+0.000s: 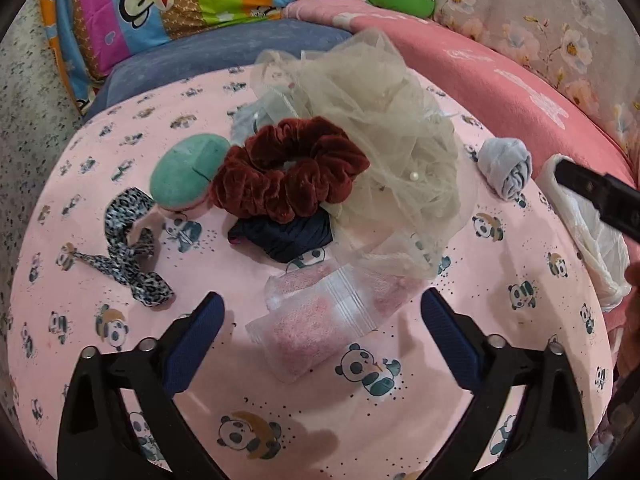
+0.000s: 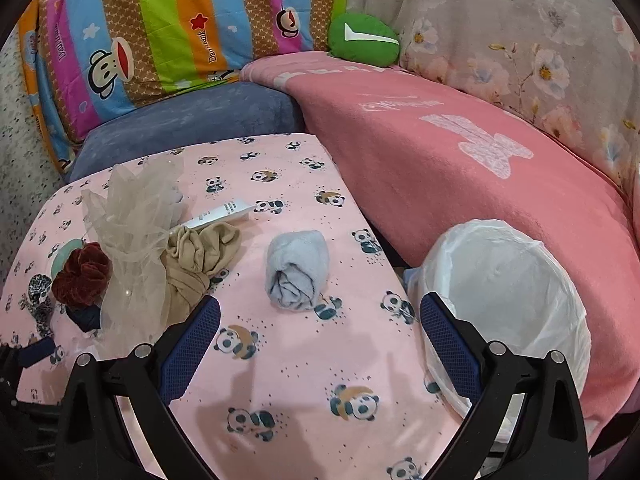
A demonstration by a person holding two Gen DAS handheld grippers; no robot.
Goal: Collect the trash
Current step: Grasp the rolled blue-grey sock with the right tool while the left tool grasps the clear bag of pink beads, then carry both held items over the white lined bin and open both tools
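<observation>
Step in hand: reaching for the first scrap — the left gripper (image 1: 322,312) hangs over the clear zip bag (image 1: 320,318), not yet closing.
Left jaws: wide apart, holding nothing; the bag lies between the fingers.
Right gripper (image 2: 320,320): wide open too, empty, poised at the table edge beside the bin.
Zip bag: flat on the panda tablecloth (image 1: 460,412), just in front of the tulle bundle (image 1: 372,136), one corner under it.
Long axis: runs diagonally, near-left to far-right — the zip strip crosses it.
Trash bin (image 2: 508,280): white-lined, off the table's right edge.
Next move: likely lower, pinch across the bag's short side, lift clear of the tulle.
</observation>
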